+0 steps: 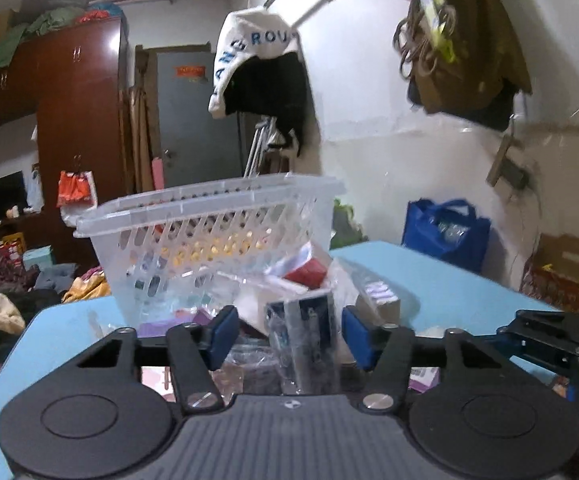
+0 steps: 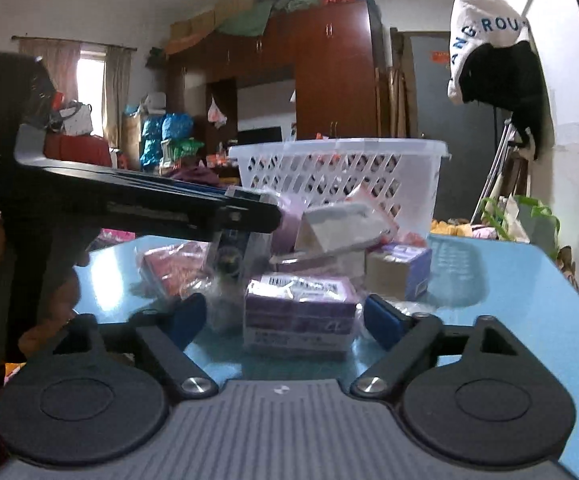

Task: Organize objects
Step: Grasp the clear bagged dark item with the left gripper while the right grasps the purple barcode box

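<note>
Left gripper [image 1: 289, 338]: blue pads spread apart, a dark blue plastic-wrapped packet [image 1: 303, 338] standing upright between them; gaps show on both sides, so no clamping is evident. In the right wrist view the same left gripper [image 2: 245, 220] reaches in from 9 o'clock, its black fingers level above the pile and its tip over the dark packet [image 2: 231, 252].

Right gripper [image 2: 283, 318]: blue pads set wide apart, low over the tabletop, framing a purple and white box [image 2: 301, 312] that lies flat with a barcode label on top. The pads stand clear of the box on both sides.

Light blue table [image 1: 449, 292]: carries all task items.

White slotted basket [image 1: 213, 224]: stands at the far side of the table, at 12 o'clock from both grippers; in the left wrist view it sits tilted. Yellowish and dark contents show dimly through the slots, not identifiable.

Pile of small goods, between the grippers and the basket: a grey-white carton [image 2: 341, 222] leaning at the top, a brown and lilac box [image 2: 399, 268] at 2 o'clock from the purple and white box, a red packet in clear wrap [image 2: 169, 268] at 10 o'clock, a red item [image 1: 307, 272] just beside the basket's base.

Surroundings: brown wardrobe [image 2: 333, 72], white cap with blue lettering [image 2: 485, 32] hung on the wall, blue bag [image 1: 445, 232] past the table's edge.
</note>
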`<control>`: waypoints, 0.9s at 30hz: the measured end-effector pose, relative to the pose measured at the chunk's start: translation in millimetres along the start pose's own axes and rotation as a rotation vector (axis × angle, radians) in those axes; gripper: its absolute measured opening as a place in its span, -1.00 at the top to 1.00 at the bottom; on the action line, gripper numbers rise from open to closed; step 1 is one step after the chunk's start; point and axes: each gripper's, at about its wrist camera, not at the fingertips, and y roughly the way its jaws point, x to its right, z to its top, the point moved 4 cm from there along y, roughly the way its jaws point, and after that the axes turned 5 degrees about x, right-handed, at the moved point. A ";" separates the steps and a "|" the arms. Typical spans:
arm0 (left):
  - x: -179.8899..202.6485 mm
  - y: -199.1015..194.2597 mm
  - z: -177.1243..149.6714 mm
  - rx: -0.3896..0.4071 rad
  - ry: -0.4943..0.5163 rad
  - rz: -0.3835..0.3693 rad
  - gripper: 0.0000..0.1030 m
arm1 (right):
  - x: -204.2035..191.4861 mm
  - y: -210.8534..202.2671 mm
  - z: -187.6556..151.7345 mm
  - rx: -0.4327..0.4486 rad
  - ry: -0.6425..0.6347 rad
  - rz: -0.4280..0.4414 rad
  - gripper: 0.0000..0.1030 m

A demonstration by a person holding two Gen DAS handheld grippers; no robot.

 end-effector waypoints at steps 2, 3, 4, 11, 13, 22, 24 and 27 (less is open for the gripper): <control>2.1 1.5 -2.7 -0.004 0.000 -0.005 0.09 | -1.5 -1.5 -7.1 -0.003 -0.007 0.003 -0.45; 2.5 1.3 -3.3 -0.004 0.003 -0.008 0.20 | -2.3 -1.1 -8.9 -0.007 -0.009 0.008 -0.32; 3.1 -0.7 -3.6 -0.002 0.004 -0.011 0.23 | -2.0 -1.1 -9.7 -0.008 -0.010 0.008 -0.25; -1.6 -17.0 6.0 0.069 -0.015 -0.021 0.23 | -3.1 -17.5 -10.2 0.039 -0.011 -0.005 -0.24; -5.6 -21.8 9.2 0.093 -0.023 -0.019 0.23 | -0.6 -21.8 -8.3 0.057 0.001 -0.007 -0.24; -27.0 -37.3 19.6 0.161 -0.065 0.003 0.22 | 18.4 -34.0 7.1 0.128 0.045 -0.055 -0.24; -33.1 -36.7 19.4 0.160 -0.077 0.012 0.22 | 21.7 -34.4 8.6 0.134 0.049 -0.069 -0.24; -41.5 -35.6 17.2 0.157 -0.095 0.020 0.22 | 25.2 -33.4 9.0 0.135 0.059 -0.081 -0.24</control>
